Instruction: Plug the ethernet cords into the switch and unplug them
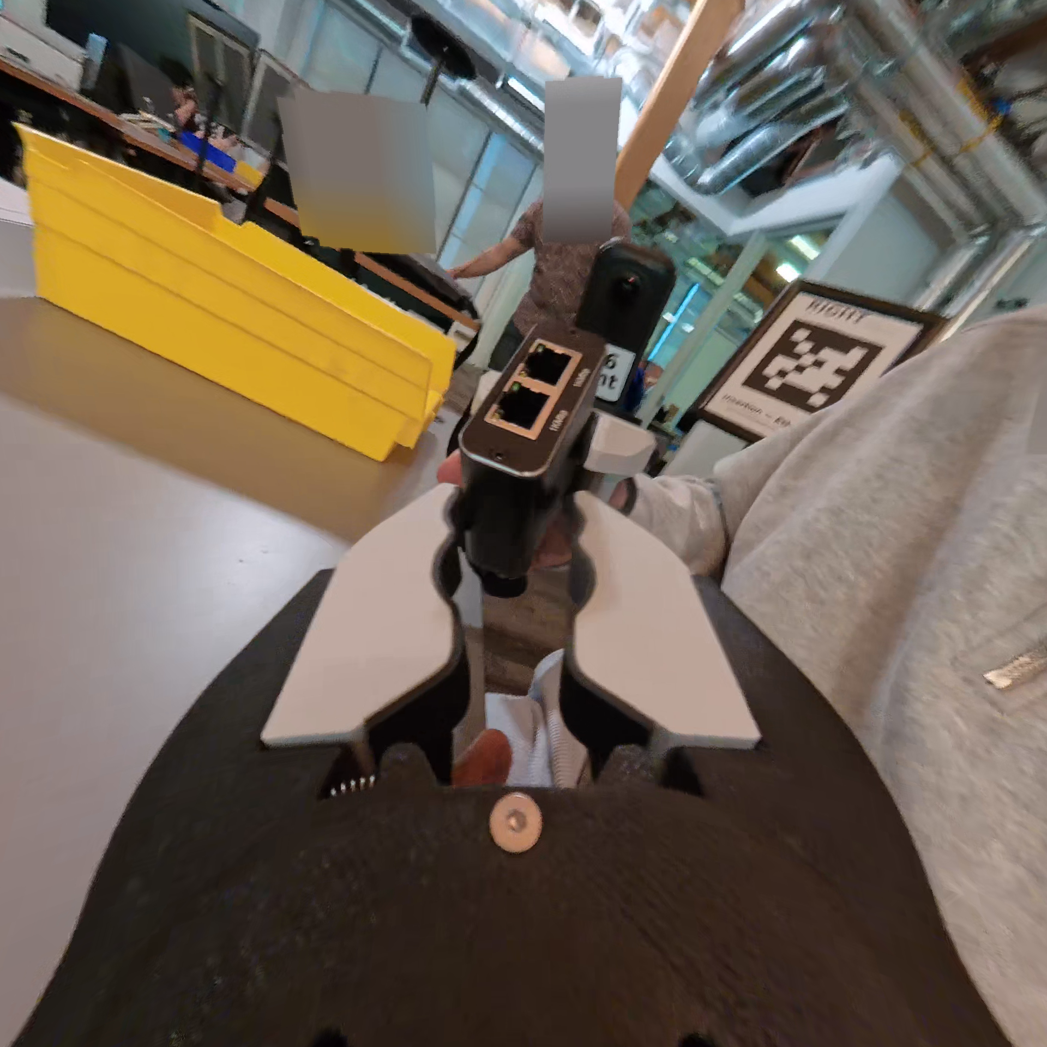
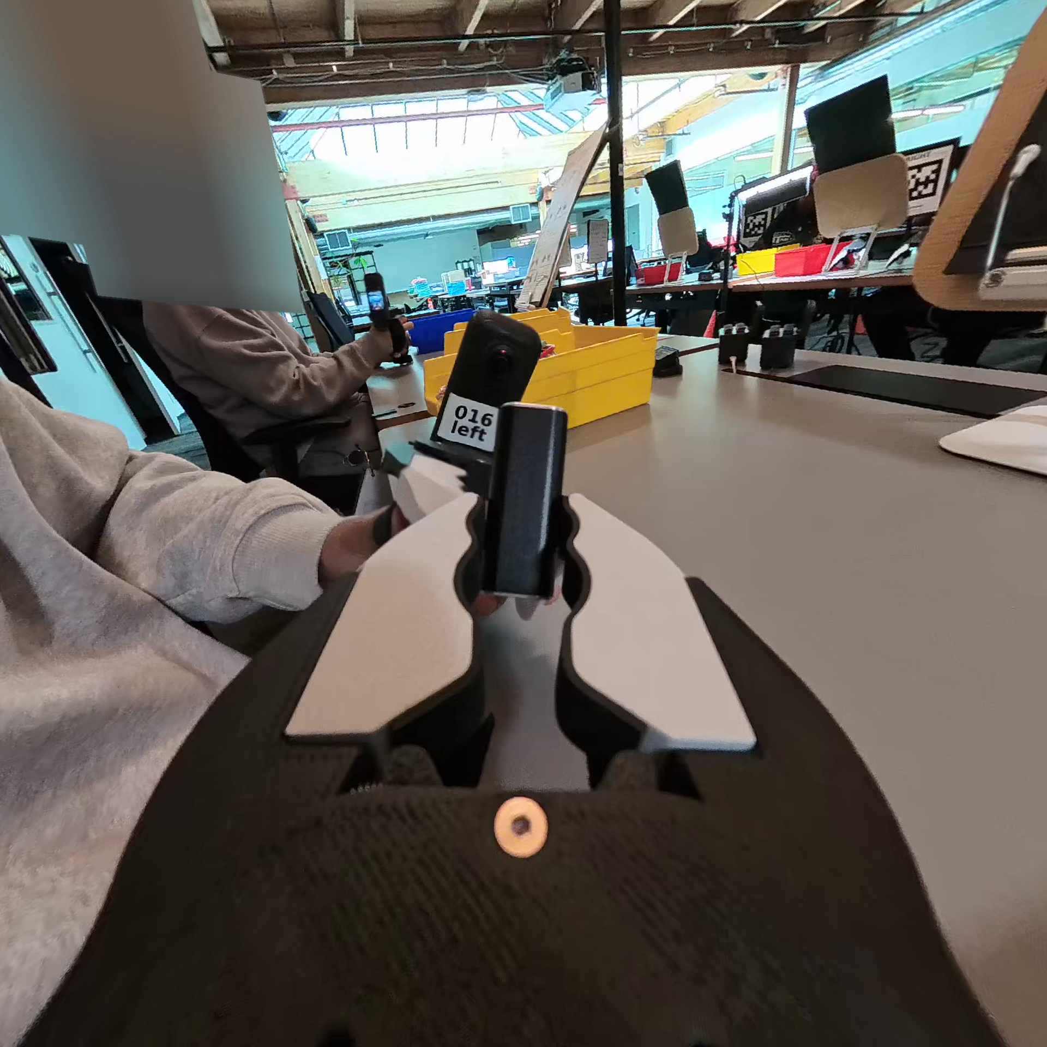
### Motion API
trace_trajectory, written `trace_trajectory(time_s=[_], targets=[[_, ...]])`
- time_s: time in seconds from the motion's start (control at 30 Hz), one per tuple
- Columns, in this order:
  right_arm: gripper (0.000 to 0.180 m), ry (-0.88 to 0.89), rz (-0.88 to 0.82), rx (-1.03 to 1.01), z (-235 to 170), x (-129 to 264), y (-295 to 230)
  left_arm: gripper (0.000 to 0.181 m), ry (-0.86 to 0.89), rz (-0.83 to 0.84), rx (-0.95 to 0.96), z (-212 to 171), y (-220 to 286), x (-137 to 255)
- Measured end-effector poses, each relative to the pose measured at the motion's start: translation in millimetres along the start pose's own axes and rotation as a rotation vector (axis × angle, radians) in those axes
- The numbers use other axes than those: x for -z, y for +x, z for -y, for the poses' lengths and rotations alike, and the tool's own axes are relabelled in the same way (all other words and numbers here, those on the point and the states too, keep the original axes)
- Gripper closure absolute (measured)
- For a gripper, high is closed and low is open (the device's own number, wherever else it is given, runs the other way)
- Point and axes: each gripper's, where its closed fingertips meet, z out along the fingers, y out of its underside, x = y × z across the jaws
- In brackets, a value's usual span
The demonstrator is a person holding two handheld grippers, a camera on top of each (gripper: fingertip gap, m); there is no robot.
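Note:
A small black switch is held up above the table. In the left wrist view it shows its face with two empty ethernet ports. My left gripper is shut on its lower body. In the right wrist view the switch shows its plain back, and my right gripper is shut on it from the opposite side. Each gripper shows beyond the switch in the other's view: the right one's white finger, the left one's white finger. No ethernet cord is in view.
Stacked yellow bins stand on the grey table, also in the right wrist view. A grey-sleeved arm lies close on the right. A marker board stands behind. A white object lies at the table's right. A seated person is at the left.

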Motion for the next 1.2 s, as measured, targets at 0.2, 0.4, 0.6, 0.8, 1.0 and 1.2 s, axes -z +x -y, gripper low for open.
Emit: trace_trajectory(time_s=[0.2, 0.4, 0.6, 0.8, 1.0, 1.2], targets=[[0.154, -0.024, -0.078, -0.001, -5.2, 4.5, 14.2, 0.155, -0.081, 0.189, -0.17, 4.5, -15.4, 13.0], [0.13, -0.154, -0.14, -0.112, -29.1, 1.8, 30.5, 0.157, -0.2, 0.463, -0.414, 9.9, -39.2, 34.1], [0.109, -0.247, -0.131, -0.292, -53.0, -4.1, 31.0, 0.158, -0.287, 0.478, -0.542, 2.1, -33.8, 24.4], [0.104, -0.135, -0.014, -0.631, -45.1, 0.8, 33.3, 0.157, -0.182, 0.33, -0.584, 13.7, -4.7, 16.4], [0.115, -0.088, 0.287, -0.928, -32.1, -2.4, 7.2, 0.157, -0.15, 0.225, -0.63, 13.1, 18.6, 6.3], [0.12, -0.134, 0.302, -0.898, -36.1, -2.0, 5.2, 0.156, -0.143, 0.192, -0.622, 7.3, 17.1, 2.7]])
